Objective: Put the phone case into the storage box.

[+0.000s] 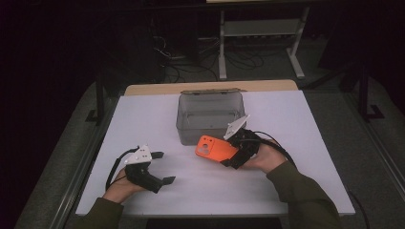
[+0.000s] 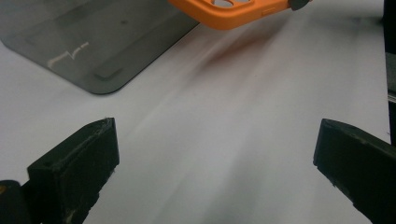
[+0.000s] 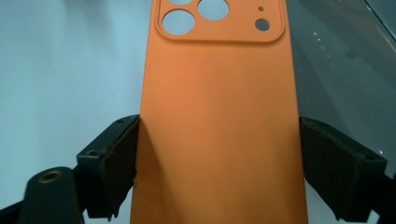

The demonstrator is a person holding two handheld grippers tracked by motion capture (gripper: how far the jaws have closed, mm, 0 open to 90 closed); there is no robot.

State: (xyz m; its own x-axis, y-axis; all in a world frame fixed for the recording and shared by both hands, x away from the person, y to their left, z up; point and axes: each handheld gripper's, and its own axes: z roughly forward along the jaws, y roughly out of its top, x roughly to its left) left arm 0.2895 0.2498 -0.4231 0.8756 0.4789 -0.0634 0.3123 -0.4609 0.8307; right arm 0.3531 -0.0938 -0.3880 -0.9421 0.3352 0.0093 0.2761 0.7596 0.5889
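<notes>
Dark surroundings swallow everything past the white surface [image 1: 143, 119]. Near its middle, the right gripper [image 1: 234, 155] has its fingers [image 3: 112, 163] clamped on an orange phone case [image 1: 216, 148], held beside the grey bin [image 1: 210, 119]. Toward the near-left corner, the left gripper [image 1: 162, 167] has its fingers [image 2: 74, 168] wide apart, empty.

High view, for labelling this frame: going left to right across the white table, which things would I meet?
Left gripper, jaws open → orange phone case → right gripper clamping that case. The grey transparent box overlaps, so omitted.
</notes>
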